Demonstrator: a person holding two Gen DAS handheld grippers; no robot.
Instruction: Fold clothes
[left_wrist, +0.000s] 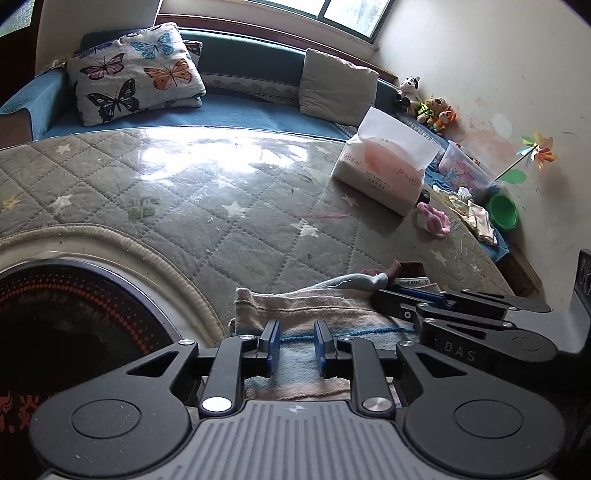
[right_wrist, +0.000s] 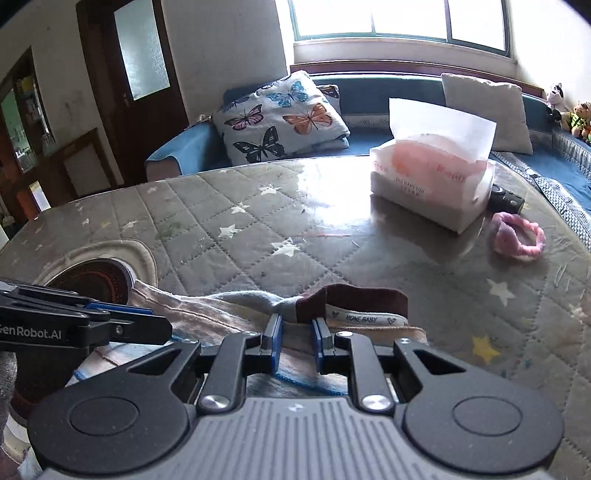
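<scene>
While both tools hover low over the quilted, star-printed table, a small striped garment lies crumpled at its near edge beneath them. At far left a round induction cooktop sits sunk in the table cover. The left tool has its blue pads spread, with the pink-and-blue fabric showing in the gap but not pinched. The right tool is likewise spread above the garment's maroon collar, where a label reads "HONE BABY". Each tool shows at the edge of the other's view, just beside it. Farther back to the right stand a tissue pack and a pink scrunchie, well apart from the garment.
</scene>
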